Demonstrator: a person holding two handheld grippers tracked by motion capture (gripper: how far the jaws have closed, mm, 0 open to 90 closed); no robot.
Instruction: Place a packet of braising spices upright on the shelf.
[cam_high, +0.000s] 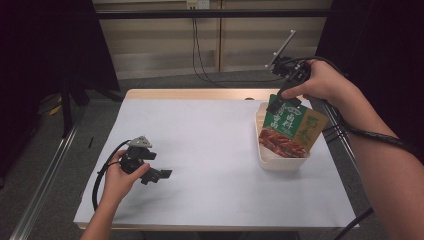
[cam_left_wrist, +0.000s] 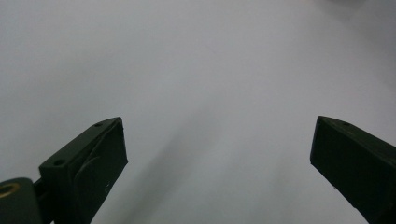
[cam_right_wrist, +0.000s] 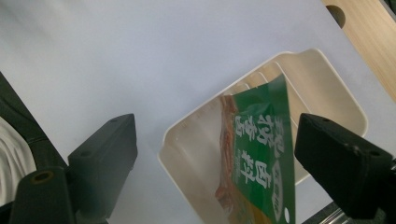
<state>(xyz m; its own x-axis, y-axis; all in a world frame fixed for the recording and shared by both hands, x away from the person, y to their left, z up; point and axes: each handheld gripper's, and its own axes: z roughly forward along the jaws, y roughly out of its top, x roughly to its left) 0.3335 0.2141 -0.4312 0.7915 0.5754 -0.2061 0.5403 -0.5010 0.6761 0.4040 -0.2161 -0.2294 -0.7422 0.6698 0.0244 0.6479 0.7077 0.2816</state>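
A green and red food packet (cam_high: 287, 127) stands tilted inside a cream plastic tray (cam_high: 280, 162) at the right of the table. My right gripper (cam_high: 287, 99) hovers at the packet's top edge. In the right gripper view its jaws stand wide apart, so this gripper (cam_right_wrist: 215, 127) is open, with the packet (cam_right_wrist: 261, 158) and the tray (cam_right_wrist: 327, 79) below and between them, untouched. My left gripper (cam_high: 159, 175) is held low over the white sheet at the front left. It (cam_left_wrist: 217, 126) is open with nothing between its jaws.
A white sheet (cam_high: 200, 140) covers the wooden table, whose bare edge (cam_high: 190, 94) shows at the back. A hole in the wood (cam_right_wrist: 337, 14) lies beyond the tray. Black cables trail from both grippers, and metal rails run along the floor at the left.
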